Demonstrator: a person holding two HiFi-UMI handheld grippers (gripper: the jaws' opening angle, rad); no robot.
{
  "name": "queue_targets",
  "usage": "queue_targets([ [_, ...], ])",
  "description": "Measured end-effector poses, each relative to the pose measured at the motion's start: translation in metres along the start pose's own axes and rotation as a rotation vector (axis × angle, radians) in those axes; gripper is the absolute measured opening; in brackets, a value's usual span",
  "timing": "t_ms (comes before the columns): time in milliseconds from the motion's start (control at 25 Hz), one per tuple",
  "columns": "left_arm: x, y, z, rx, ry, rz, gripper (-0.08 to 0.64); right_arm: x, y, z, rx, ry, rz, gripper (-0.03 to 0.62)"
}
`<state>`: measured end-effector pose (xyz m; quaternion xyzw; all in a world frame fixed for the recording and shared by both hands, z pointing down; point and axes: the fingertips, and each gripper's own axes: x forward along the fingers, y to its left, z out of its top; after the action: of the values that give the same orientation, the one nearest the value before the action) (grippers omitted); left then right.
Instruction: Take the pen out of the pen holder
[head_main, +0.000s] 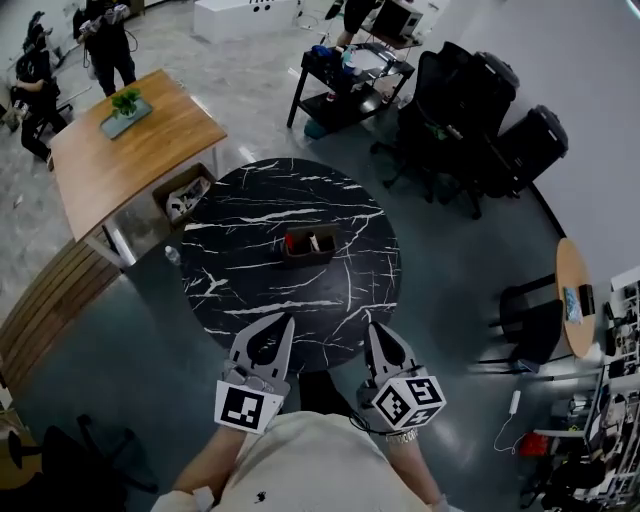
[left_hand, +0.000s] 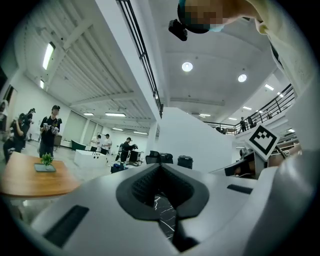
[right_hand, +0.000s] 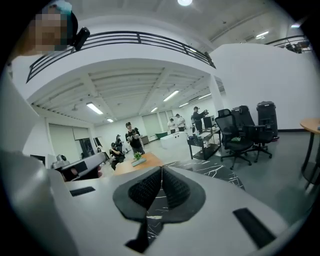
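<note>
A dark brown pen holder (head_main: 307, 244) stands near the middle of the round black marble table (head_main: 250, 210). A light-coloured pen (head_main: 313, 241) sticks up inside it. My left gripper (head_main: 287, 321) hovers over the table's near edge, jaws shut with nothing between them. My right gripper (head_main: 376, 329) is beside it, just off the near rim, also shut and empty. Both are well short of the holder. In the left gripper view the left gripper (left_hand: 160, 167) shows only a sliver of marble (left_hand: 168, 216) beneath its pads. The right gripper view shows the right gripper (right_hand: 161, 170) with its pads pressed together.
A wooden table (head_main: 140, 150) with a small plant (head_main: 125, 102) stands at the back left, an open box (head_main: 186, 195) beside it. Behind the marble table are a black cart (head_main: 350, 75) and office chairs (head_main: 480, 130). A small round table (head_main: 573, 300) sits at the right. People stand far left.
</note>
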<state>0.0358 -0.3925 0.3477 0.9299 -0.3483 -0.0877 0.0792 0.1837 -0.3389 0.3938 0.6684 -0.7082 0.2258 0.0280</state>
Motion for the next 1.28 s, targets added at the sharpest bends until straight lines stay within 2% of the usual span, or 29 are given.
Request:
queue_targets([
  [160,0.012,0.019,0.002,0.022,0.007,0.075,0.012,0.044,-0.014,0.001,-0.003,0.029,0.030,0.018],
  [360,0.050,0.039,-0.021,0.036,0.063,0.161,0.011,0.109,-0.036,0.006,-0.156,0.076,0.081,0.018],
  [560,0.099,0.047,-0.044,0.065,0.123,0.233,0.011,0.175,-0.063,-0.008,-0.244,0.170,0.159,0.018],
  [800,0.130,0.058,-0.070,0.050,0.215,0.321,0.012,0.253,-0.095,-0.038,-0.276,0.228,0.162,0.018],
  [960,0.133,0.062,-0.081,0.066,0.300,0.359,0.011,0.291,-0.100,-0.075,-0.369,0.312,0.158,0.018],
  [1160,0.135,0.067,-0.101,0.046,0.351,0.399,0.011,0.335,-0.118,-0.110,-0.497,0.351,0.111,0.021],
  [1280,0.137,0.064,-0.103,0.042,0.364,0.388,0.011,0.347,-0.115,-0.124,-0.529,0.393,0.129,0.091],
])
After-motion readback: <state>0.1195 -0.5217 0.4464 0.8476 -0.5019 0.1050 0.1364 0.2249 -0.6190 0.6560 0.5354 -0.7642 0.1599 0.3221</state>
